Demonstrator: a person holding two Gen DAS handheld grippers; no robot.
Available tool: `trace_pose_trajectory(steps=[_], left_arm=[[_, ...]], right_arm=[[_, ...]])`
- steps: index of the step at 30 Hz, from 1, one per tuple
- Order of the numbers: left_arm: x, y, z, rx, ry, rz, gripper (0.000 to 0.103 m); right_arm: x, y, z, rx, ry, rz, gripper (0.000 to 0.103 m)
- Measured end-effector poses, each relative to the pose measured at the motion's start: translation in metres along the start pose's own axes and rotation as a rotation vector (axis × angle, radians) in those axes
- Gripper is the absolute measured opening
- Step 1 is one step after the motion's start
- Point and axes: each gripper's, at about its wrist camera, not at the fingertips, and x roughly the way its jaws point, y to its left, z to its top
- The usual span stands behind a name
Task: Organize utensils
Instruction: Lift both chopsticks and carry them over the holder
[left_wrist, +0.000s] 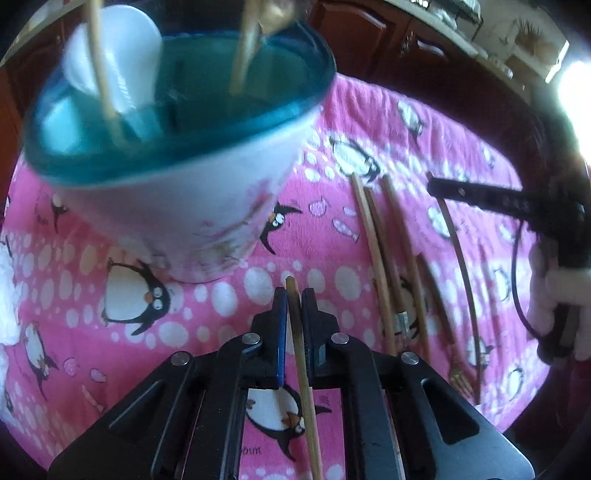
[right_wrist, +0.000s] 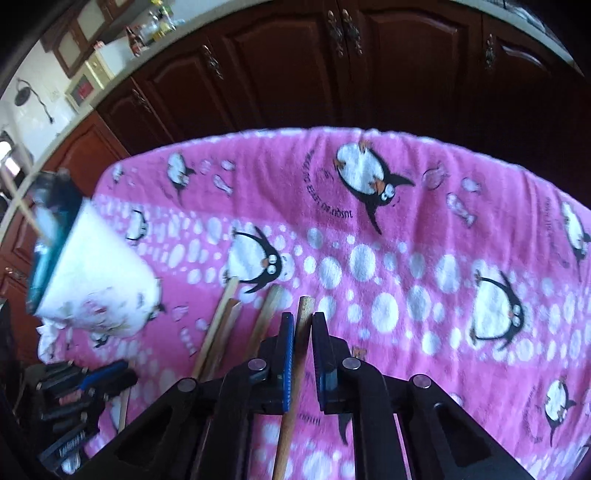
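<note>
Between the left gripper's (left_wrist: 294, 301) fingers a thin wooden stick (left_wrist: 301, 354) is clamped, its long axis running along them, tip toward the teal-rimmed cup (left_wrist: 177, 206). Likewise the right gripper (right_wrist: 303, 325) pinches a thicker stick (right_wrist: 295, 376), tip pointing away over the pink penguin cloth (right_wrist: 406, 221). More sticks (left_wrist: 373, 258) lie parallel beside the cup.

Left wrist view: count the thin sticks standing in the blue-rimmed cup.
2: one stick crossing the white spoon, one right of it in the cup. Others may be hidden.

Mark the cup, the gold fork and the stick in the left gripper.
cup (left_wrist: 207, 206): left wrist view, white outer wall.
gold fork (left_wrist: 460, 380): left wrist view, tines.
stick (left_wrist: 295, 314): left wrist view, shaft between the pads.
</note>
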Motion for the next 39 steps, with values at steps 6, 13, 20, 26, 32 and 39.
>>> trace_pose_trajectory(steps=[6,13,20,26,32,39], left_arm=[[-0.041,0.007,-0.004,-0.008,-0.078,-0.038,0.007],[-0.084,0.001,-0.006,0.006,-0.149,-0.064,0.006],[-0.123,-0.005,-0.002,0.036,-0.221,-0.084,0.006],[-0.155,-0.009,-0.005,0.067,-0.276,-0.102,0.006],[-0.18,-0.012,-0.008,0.086,-0.323,-0.12,0.006],[-0.204,-0.015,-0.008,0.088,-0.367,-0.122,0.005]], right_arm=[[-0.051,-0.002,-0.011,0.002,-0.094,0.06,0.009],[-0.098,0.006,-0.024,-0.011,-0.173,0.09,0.008],[-0.14,0.02,-0.035,-0.056,-0.235,0.107,0.008],[-0.173,0.04,-0.047,-0.112,-0.305,0.091,0.008],[-0.193,0.049,-0.052,-0.135,-0.336,0.097,0.008],[-0.209,0.06,-0.046,-0.156,-0.364,0.102,0.008]])
